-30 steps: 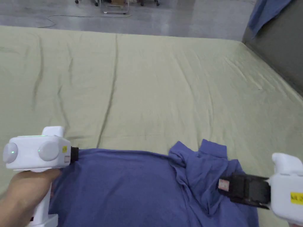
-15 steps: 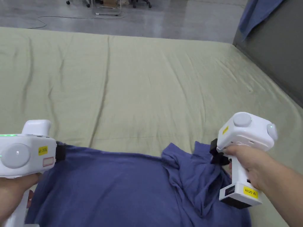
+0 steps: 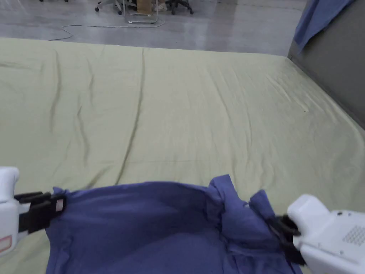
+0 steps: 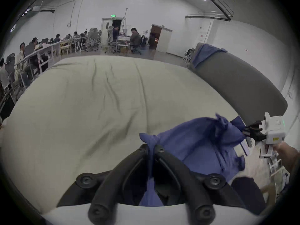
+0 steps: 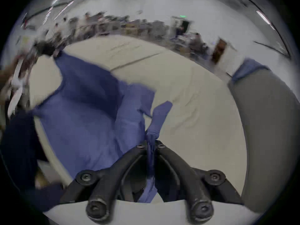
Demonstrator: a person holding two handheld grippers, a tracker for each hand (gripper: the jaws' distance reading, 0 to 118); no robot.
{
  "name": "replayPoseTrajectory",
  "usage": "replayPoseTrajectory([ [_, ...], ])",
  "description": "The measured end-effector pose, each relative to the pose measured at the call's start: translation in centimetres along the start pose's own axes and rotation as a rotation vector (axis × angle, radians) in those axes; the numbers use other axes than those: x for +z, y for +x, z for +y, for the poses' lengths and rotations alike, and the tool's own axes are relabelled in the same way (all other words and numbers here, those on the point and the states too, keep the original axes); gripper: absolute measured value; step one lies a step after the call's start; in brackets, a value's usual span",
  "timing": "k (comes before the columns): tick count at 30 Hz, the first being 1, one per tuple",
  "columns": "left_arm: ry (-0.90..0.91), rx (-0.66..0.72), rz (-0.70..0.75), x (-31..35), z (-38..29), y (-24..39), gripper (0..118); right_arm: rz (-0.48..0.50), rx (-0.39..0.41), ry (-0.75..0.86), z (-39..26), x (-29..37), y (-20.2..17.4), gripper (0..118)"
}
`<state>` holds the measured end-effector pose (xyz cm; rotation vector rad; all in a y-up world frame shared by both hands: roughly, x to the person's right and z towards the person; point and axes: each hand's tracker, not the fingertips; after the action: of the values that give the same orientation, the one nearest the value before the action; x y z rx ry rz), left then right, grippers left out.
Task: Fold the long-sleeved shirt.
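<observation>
A blue long-sleeved shirt hangs stretched between both grippers over the near edge of the bed. My left gripper pinches its left corner; in the left gripper view the jaws are closed on a fold of the blue shirt. My right gripper grips the bunched right corner; in the right gripper view its jaws clamp a strip of the shirt. The shirt's lower part runs out of the head view. The right gripper also appears in the left gripper view.
A pale green sheet covers the wide bed, wrinkled and bare beyond the shirt. A dark grey padded wall with a blue cloth draped on it borders the right side. People sit at desks far behind.
Both grippers have lifted the shirt's top edge off the bed and pulled it taut between them. The right gripper has turned and dropped to the lower right.
</observation>
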<state>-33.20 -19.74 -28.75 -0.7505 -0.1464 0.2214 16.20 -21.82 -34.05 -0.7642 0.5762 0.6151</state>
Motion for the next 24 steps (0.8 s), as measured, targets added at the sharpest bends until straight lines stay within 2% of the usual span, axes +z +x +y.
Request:
replayPoseTrajectory([
  [3,-0.111,-0.049,0.036,1.5,-4.2,-0.5,2,0.079,-0.004,-0.131,-3.6,-0.4,-2.4,3],
  [5,-0.186,-0.051,0.078,1.5,-6.7,-1.3,2,0.101,-0.034,-0.199,-5.2,-1.3,-3.0,3],
  [8,-0.304,0.022,0.11,0.9,-10.0,-2.7,2,0.098,-0.129,-0.281,-6.9,-2.7,-2.8,3],
  [11,-0.355,0.063,0.13,0.1,-12.5,-3.6,2,0.127,-0.33,-0.288,-7.4,-3.6,-2.0,3],
  [13,-0.364,0.067,0.127,-0.6,-13.5,-3.6,2,0.136,-0.381,-0.31,-7.5,-4.0,-1.4,4],
  [15,-0.344,0.077,0.141,-1.2,-13.7,-3.5,2,0.145,-0.401,-0.31,-7.1,-4.4,-1.1,9],
  [16,-0.333,0.091,0.142,-1.5,-13.5,-3.5,4,0.147,-0.436,-0.322,-7.1,-4.4,-0.8,13],
  [17,-0.326,0.122,0.149,-1.8,-13.4,-4.0,14,0.144,-0.477,-0.331,-7.0,-4.3,-0.3,21],
  [18,-0.316,0.174,0.148,-1.6,-12.8,-4.1,38,0.145,-0.532,-0.342,-6.6,-3.8,0.2,41],
  [19,-0.3,0.218,0.162,-1.1,-12.1,-4.0,76,0.135,-0.57,-0.348,-6.1,-2.8,0.6,70],
  [20,-0.277,0.246,0.172,-0.3,-11.4,-3.7,115,0.11,-0.596,-0.317,-5.8,-1.1,1.0,106],
  [24,-0.037,0.272,0.082,5.7,-8.7,-0.8,118,0.071,-0.647,-0.089,-4.0,6.7,1.7,107],
])
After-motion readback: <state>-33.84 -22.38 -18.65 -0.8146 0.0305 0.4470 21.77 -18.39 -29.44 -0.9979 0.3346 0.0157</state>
